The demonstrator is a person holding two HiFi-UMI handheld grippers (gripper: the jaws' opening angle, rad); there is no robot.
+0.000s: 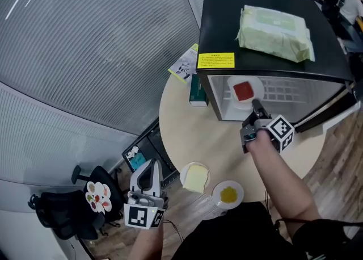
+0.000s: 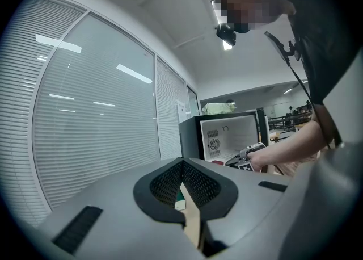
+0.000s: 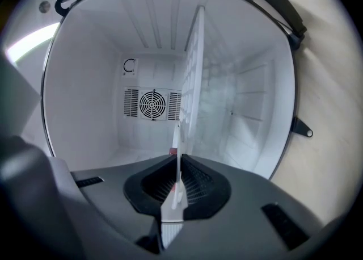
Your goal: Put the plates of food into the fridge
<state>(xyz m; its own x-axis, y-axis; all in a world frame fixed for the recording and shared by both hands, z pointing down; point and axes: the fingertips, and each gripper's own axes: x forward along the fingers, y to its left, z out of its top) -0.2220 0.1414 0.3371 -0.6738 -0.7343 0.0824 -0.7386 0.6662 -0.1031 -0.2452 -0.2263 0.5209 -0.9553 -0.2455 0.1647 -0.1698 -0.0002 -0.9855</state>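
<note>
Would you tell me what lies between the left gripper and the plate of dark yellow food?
Head view: the plate of pale yellow food lies between the left gripper and the plate of dark yellow food.

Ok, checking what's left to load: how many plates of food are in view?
3. The red-food plate is inside the fridge, rim pinched by the right gripper; the pale-slab plate and yellow-food plate sit at the table's near edge.

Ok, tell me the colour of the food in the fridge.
Red food; head view shows it best.
</note>
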